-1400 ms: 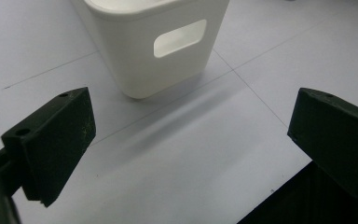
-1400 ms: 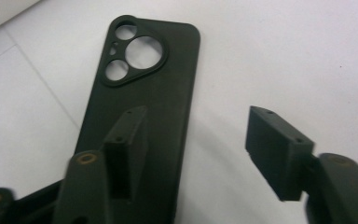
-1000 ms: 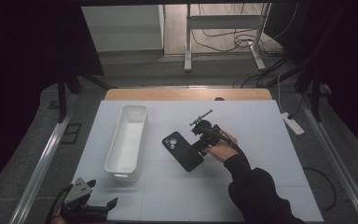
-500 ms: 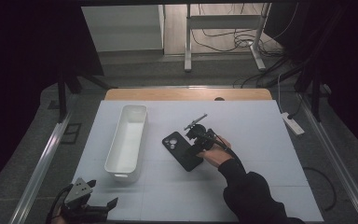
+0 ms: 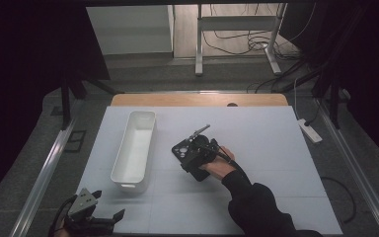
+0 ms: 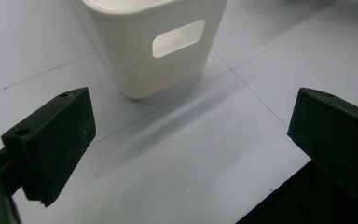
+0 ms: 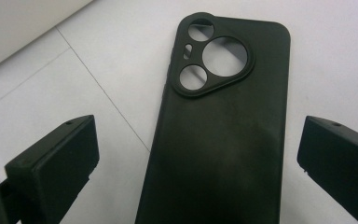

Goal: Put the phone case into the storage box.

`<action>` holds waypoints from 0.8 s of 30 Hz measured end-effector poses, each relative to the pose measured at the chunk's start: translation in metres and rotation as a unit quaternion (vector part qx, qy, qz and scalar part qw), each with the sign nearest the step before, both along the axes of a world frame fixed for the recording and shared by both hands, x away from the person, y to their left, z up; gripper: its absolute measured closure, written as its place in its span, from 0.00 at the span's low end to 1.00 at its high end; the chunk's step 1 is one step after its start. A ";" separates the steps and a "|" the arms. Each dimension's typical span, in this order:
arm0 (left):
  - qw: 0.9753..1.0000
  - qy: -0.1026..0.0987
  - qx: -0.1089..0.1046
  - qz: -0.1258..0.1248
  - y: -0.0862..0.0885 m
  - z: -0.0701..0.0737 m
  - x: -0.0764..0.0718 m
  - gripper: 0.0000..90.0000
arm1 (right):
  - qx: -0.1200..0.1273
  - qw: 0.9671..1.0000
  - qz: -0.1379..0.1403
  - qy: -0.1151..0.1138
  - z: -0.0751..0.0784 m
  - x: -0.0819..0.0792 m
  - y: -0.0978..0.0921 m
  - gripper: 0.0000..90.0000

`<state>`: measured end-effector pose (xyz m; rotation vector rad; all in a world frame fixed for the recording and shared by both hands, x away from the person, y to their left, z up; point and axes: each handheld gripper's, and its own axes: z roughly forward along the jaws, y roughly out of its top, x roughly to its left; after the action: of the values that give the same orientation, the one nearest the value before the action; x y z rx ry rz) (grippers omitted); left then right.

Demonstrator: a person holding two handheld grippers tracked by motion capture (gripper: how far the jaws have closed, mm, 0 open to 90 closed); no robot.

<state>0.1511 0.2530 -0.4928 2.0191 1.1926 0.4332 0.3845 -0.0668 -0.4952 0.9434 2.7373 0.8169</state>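
High view overhead, claw views close, tabletop (image 5: 276, 148) shared

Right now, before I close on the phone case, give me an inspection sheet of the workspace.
Surface: white table, faint grid lines, bare around the work.
Job's things: black phone case lies flat, camera cutouts up, between the open jaws of the right gripper; not gripped yet. White bin stands to its left, apart from it, looks empty.
Clutter: nothing seen on the table.
Grippers: right gripper open over the case; left gripper open at the near left edge, facing the bin's handle end.
Cables: black cables on the floor beyond the table; power strip at the right edge.
Surroundings: dark room, metal stand behind.
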 end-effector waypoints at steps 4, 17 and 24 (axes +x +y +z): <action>1.000 0.000 0.001 -0.001 0.000 0.000 0.000 0.01 | -0.008 1.000 -0.007 0.008 -0.005 0.002 -0.002 0.00; 1.000 0.000 0.001 -0.001 0.000 0.000 0.000 0.01 | -0.038 0.999 -0.006 0.011 -0.027 0.002 0.000 0.00; 1.000 0.000 0.002 -0.001 0.000 0.000 0.000 0.01 | -0.054 0.998 0.000 -0.016 -0.031 -0.003 0.002 0.00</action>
<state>0.1511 0.2525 -0.4929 2.0247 1.1901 0.4348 0.3815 -0.0650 -0.5262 0.9001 2.7226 0.6716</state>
